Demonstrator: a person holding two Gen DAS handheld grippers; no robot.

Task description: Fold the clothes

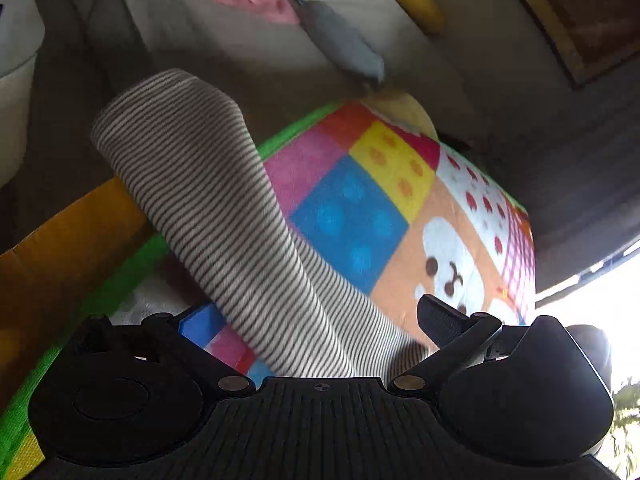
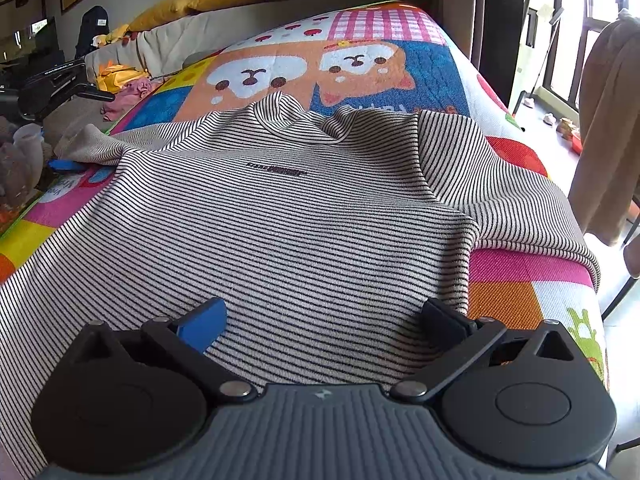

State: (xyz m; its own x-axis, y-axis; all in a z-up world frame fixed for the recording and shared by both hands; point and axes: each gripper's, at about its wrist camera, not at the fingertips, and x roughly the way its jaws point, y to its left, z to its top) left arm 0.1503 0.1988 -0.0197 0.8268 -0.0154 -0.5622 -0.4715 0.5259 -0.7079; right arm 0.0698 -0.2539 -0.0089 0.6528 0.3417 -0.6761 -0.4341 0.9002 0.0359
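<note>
- My left tool (image 1: 320,344) has a sleeve (image 1: 200,200) of the striped shirt (image 2: 280,224) between its fingers and holds it lifted; whether they pinch it, I cannot tell.
- My right tool (image 2: 320,320) hovers spread wide over the shirt's lower body, holding nothing.
- The shirt lies front-up on the bed's colourful blanket (image 2: 372,64).
- I judge the sleeve fold is in hand; next I need to lay it across the chest.

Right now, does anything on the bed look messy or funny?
Yes. The striped shirt isn't flat: its collar is rumpled and one sleeve lies bunched toward the mat's edge. The left tool has the other sleeve draped across it.
</note>
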